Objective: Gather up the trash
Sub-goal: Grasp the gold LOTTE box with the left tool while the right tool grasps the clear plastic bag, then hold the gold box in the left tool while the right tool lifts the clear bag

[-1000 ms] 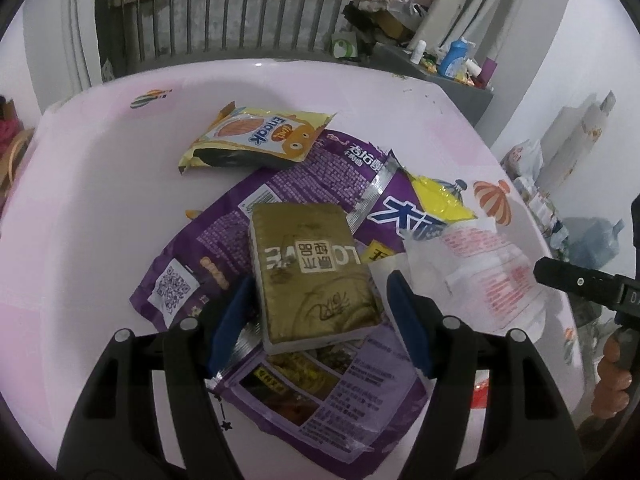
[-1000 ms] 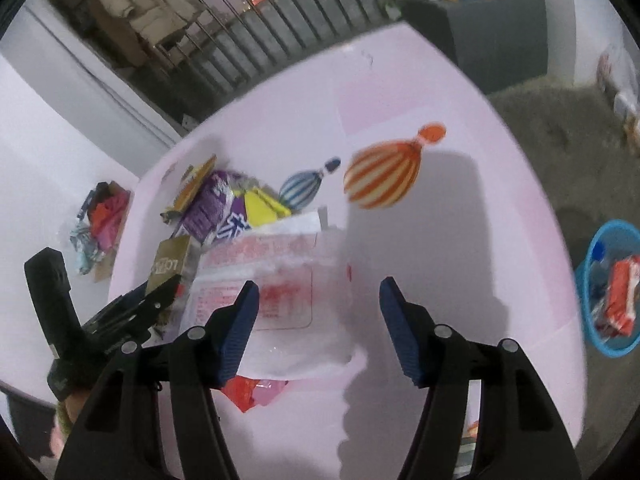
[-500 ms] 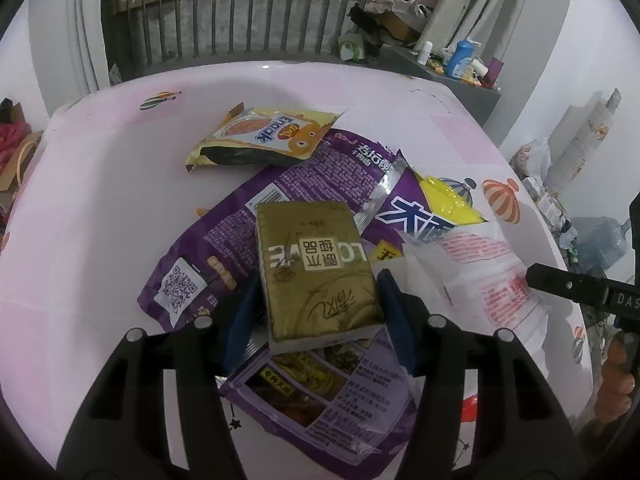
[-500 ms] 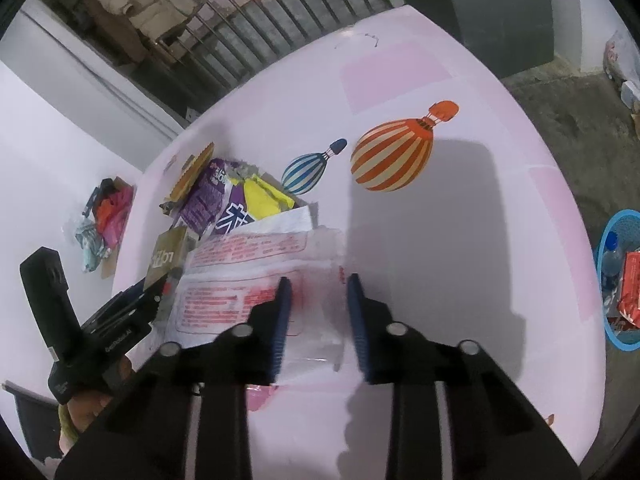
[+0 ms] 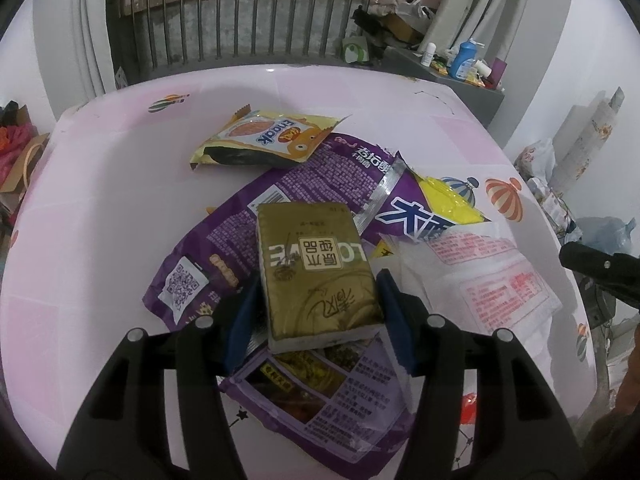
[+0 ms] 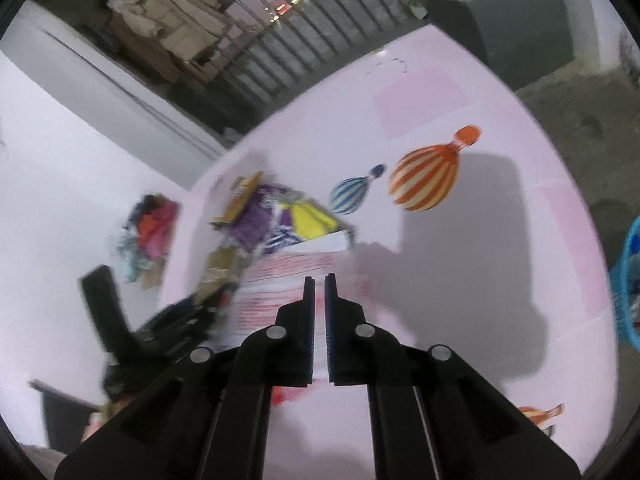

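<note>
A pile of trash lies on the pink table (image 5: 100,208). My left gripper (image 5: 320,312) is shut on a gold tissue pack (image 5: 316,268), its jaws pressed to both sides. Under the pack lies a big purple bag (image 5: 320,196); behind it lies a yellow snack bag (image 5: 272,140). A clear plastic wrapper with red print (image 5: 492,280) lies at the right. My right gripper (image 6: 319,292) is shut on that wrapper (image 6: 276,276), with only a thin slit between the jaws. The right wrist view is blurred.
A blue basket (image 6: 628,280) with trash stands on the floor beside the table. A grey cabinet (image 5: 452,84) with bottles stands behind the table, near a metal railing (image 5: 240,16). A red scrap (image 5: 468,408) lies near the table's front edge. Bags lie on the floor at the left.
My left gripper closed onto the gold tissue pack. My right gripper closed from wide open to nearly together on the clear wrapper and is moving, blurring its view.
</note>
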